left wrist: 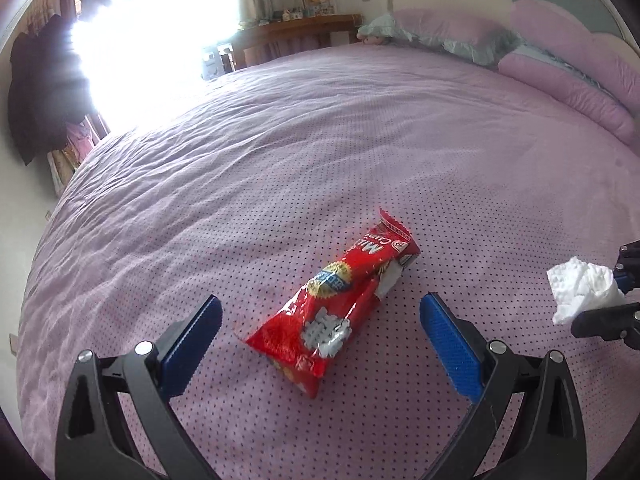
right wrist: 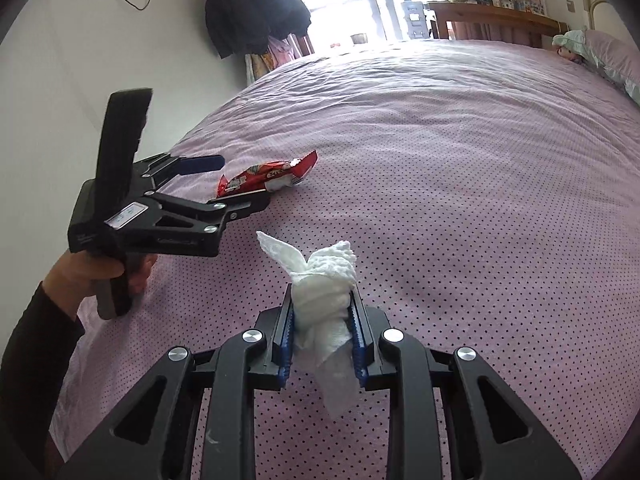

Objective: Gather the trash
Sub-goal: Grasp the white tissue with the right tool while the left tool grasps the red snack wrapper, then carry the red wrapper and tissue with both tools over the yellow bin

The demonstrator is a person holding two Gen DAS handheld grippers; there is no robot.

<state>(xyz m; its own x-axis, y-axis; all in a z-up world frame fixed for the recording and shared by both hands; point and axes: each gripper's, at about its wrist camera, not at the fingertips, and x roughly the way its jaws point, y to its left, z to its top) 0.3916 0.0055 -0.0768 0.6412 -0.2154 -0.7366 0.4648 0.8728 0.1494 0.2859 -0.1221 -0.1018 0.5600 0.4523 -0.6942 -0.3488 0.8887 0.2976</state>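
nearest the right wrist camera, the right claw (right wrist: 323, 334) is pinching a crumpled white tissue (right wrist: 326, 280) between its blue pads, nearly closed, with only the wad's thickness between the fingers. the tissue is sticking up past the fingertips and trailing a loose corner below, which suggests a grip on the bulk of the wad so that nothing drops. it is hanging above the bed (right wrist: 460, 160), not resting on it.

in the left wrist view, the left claw (left wrist: 320, 322) is gaping wide, holding nothing, its 2 blue pads standing on either side of the near end of a red snack wrapper (left wrist: 340, 300). the wrapper is lying flat on the dotted purple bedspread, its long axis running away from the claw and slanting right, its torn end at the far side. the wide opening looks chosen to straddle the wrapper's width before closing. whether the fingertips are touching the sheet is not clear.

the tissue is showing at the right edge of this view, well apart from the wrapper.

farther off, purple pillows (left wrist: 560, 76) are lying at the headboard, and a wooden shelf (left wrist: 296, 28) is standing beside a bright window.
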